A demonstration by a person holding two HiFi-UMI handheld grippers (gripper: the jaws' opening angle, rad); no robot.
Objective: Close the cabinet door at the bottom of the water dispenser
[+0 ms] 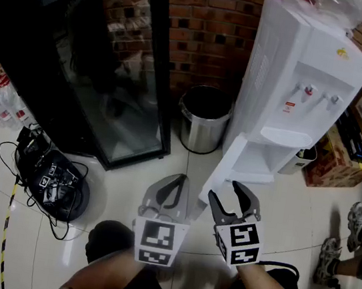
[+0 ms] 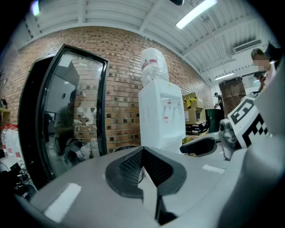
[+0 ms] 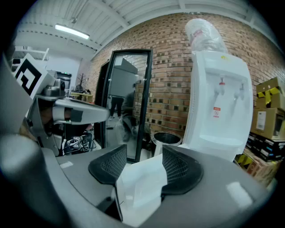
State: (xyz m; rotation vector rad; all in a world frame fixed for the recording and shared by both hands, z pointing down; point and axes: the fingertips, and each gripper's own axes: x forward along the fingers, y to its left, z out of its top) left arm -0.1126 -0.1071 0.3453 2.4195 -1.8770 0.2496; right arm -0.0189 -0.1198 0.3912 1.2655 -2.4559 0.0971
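1. Brick wall runs across the top of the frame, with pale tiled floor below it.
2. Your target is the water dispenser, upper right. Its cabinet door at the base hangs wide open, swung out toward you into centre frame.
3. The right gripper is on the job: jaws spread wide, with the door's free edge sitting between them. The pads aren't visibly squeezing it. That straddle looks meant to steer the panel rather than pinch it.
4. The left gripper sits just beside it, lower centre, jaws pressed together on nothing. I'd say it's parked there to stay out of the swing.
5. Room to move: the door has to arc rightward, back onto the dispenser body, and that patch of floor looks free.
6. Watch the edges. The steel bin stands near the hinge side, left of the door. The glass-fronted fridge is well off to the left. Boxes crowd the dispenser's right flank.
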